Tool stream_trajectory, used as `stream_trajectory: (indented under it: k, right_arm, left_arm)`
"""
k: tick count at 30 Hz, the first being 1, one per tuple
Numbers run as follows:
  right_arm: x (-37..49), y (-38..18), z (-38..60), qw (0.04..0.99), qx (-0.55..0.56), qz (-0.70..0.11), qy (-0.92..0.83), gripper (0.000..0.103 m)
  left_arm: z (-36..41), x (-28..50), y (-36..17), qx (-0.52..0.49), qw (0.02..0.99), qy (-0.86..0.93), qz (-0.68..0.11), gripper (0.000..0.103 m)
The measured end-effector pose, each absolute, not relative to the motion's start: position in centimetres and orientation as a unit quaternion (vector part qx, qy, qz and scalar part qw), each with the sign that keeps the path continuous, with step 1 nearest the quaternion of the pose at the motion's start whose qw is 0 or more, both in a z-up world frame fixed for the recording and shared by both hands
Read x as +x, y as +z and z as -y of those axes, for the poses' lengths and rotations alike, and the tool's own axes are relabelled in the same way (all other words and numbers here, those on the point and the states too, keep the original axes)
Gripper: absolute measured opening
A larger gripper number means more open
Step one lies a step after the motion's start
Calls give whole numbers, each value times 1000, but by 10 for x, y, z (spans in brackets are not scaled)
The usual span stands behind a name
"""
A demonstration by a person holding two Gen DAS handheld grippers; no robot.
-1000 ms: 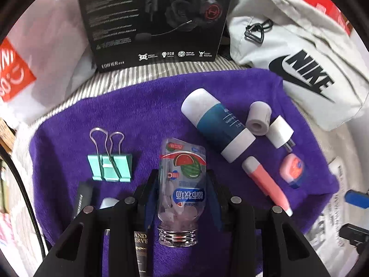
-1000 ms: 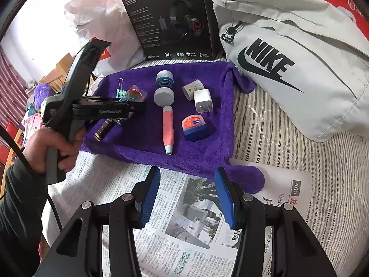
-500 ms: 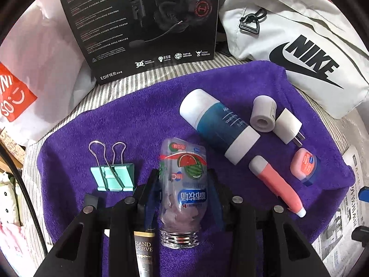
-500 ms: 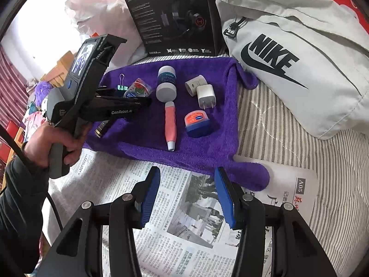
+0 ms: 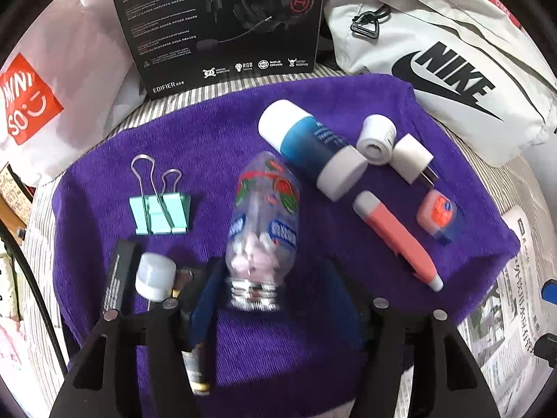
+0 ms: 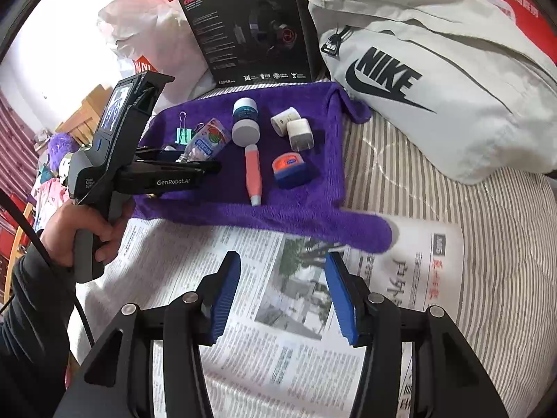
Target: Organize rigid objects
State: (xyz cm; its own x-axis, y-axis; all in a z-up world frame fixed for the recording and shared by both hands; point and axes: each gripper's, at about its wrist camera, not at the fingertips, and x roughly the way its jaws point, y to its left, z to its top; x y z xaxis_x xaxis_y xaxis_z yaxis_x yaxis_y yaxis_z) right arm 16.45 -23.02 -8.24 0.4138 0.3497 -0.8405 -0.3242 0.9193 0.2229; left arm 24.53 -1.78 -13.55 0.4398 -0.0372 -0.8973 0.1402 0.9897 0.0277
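Left hand-held gripper (image 5: 275,299) just opening; right (image 6: 282,292) parted.

Grey-and-white striped bed cover (image 6: 400,174) carries everything; directly on it: purple terry towel (image 6: 296,205), printed newspaper sheets (image 6: 296,331), pale grey fabric Nike bag (image 6: 452,104), black cardboard headset box (image 6: 250,28) standing upright behind towel.

The clear candy bottle (image 5: 261,223) lies on its side on my purple towel (image 5: 226,132), silver cap toward me, beside the teal binder clip (image 5: 161,213).
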Motion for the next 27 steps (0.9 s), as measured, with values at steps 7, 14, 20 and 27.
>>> stream_trajectory:
  k: [7,14,20,27]
  right_arm:
    - [147,-82,228,843,16,-502,193,55]
    - [155,-87,223,846,28,-502,174,66]
    - [175,-95,203,839,32,-511,185,86]
    - [180,-89,186,839,45,-513,175,103]
  left_arm:
    - [20,230,-133,47,841,-61,-535,73]
    - [16,211,-113,37,841,-51,-537,83]
    - [11,166,-77,11,850,-67,-522,103]
    - [-11,112,-41,-9,872,-11,-490,103]
